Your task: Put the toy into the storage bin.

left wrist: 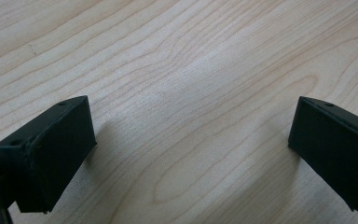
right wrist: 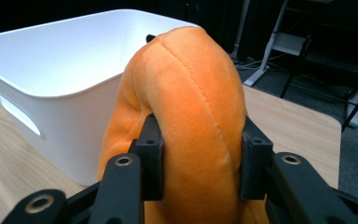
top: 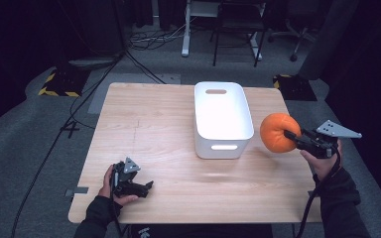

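Observation:
An orange plush ball (top: 278,132) hangs above the table's right edge, squeezed between the jaws of my right gripper (top: 293,135). In the right gripper view the plush (right wrist: 191,112) bulges out between the two black pads, with my right gripper (right wrist: 200,161) shut on it. A white plastic bin (top: 222,119) with handle slots stands just left of the plush; its wall (right wrist: 56,107) rises right behind the toy. My left gripper (top: 144,188) rests low at the table's front left, held by a hand. Its jaws stand wide apart over bare wood, my left gripper (left wrist: 191,140) open.
The wooden table (top: 149,129) has broad bare room left of the bin. Beyond it lie grey carpet, cables, a desk frame (top: 186,29) and a chair base. Yellow-black floor markers (top: 59,84) sit off the far corners.

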Demonstrator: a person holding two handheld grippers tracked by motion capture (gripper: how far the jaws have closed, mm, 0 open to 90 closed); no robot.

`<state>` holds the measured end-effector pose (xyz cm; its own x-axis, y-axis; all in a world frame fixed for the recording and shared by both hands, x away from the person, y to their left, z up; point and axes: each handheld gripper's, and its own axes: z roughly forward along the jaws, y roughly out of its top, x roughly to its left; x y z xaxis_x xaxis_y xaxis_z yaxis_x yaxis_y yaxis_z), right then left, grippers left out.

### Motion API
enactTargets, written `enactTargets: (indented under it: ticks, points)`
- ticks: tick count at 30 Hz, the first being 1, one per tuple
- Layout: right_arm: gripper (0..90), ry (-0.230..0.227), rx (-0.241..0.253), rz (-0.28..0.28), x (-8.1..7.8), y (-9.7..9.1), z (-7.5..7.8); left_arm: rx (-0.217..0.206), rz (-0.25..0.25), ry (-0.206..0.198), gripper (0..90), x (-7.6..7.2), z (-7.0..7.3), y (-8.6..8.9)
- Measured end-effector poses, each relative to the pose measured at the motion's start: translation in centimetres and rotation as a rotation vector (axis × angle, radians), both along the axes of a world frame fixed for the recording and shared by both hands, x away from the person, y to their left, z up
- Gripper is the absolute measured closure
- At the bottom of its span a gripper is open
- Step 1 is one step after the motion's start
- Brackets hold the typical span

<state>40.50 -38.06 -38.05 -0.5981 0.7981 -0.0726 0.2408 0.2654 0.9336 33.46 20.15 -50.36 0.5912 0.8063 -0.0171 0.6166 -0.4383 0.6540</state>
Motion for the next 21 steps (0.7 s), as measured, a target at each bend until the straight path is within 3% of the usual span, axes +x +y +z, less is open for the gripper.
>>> enactTargets:
  ticks: [21]
  points:
    - [60.6, -0.062, -0.001, 0.01, 0.7, 1.4, 3.6, -0.001, -0.001, 0.003, 0.6, 0.0, 0.0, 0.0]
